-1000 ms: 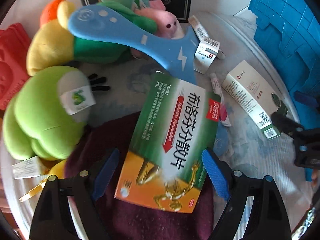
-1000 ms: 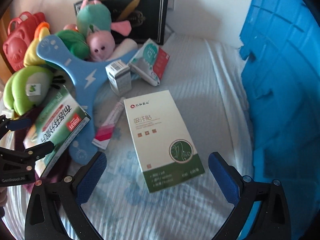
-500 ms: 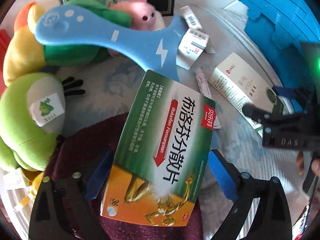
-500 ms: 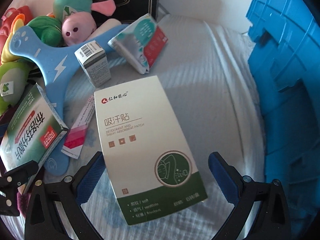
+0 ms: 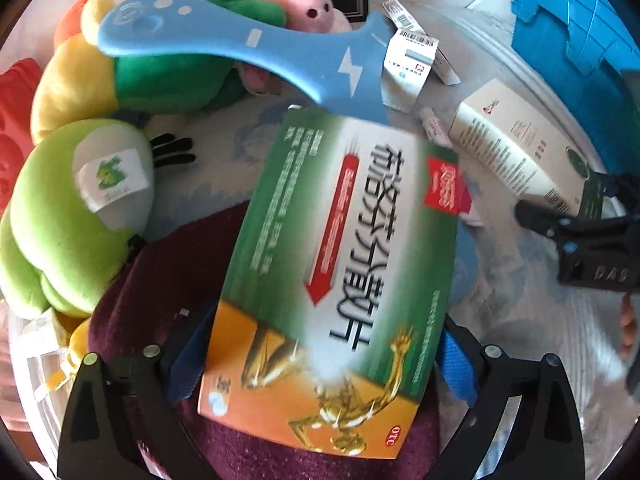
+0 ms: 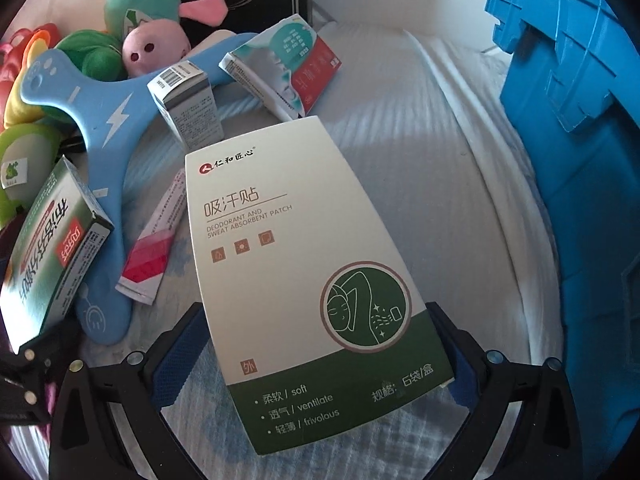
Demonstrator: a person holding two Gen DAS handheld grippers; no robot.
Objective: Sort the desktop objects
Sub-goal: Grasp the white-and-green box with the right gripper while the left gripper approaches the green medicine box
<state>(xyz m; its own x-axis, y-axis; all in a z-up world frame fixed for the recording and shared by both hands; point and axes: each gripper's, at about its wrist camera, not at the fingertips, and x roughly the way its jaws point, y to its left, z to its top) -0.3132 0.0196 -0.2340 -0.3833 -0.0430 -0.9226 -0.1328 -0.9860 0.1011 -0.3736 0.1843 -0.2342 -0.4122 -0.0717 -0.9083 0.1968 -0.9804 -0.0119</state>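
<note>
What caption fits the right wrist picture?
Right gripper straddles the white-and-green patch box on the pale cloth, blue crate beside.

we take this for a home bedroom: a quilted bedcover (image 6: 440,184) lies under our tongs, plush toys (image 5: 80,216) heaped ahead-left, a blue plastic crate (image 6: 580,160) to their right.

1. We have brought the left gripper (image 5: 320,364) down over the green ibuprofen box (image 5: 340,280); the box now fills the space between its jaws, which have just been opening wider.
2. We have lowered the right gripper (image 6: 316,356) onto the white sweat-patch box (image 6: 304,264), whose near green end now lies between the blue pads (image 6: 176,356).
3. The right gripper now shows closer in the left view.
</note>
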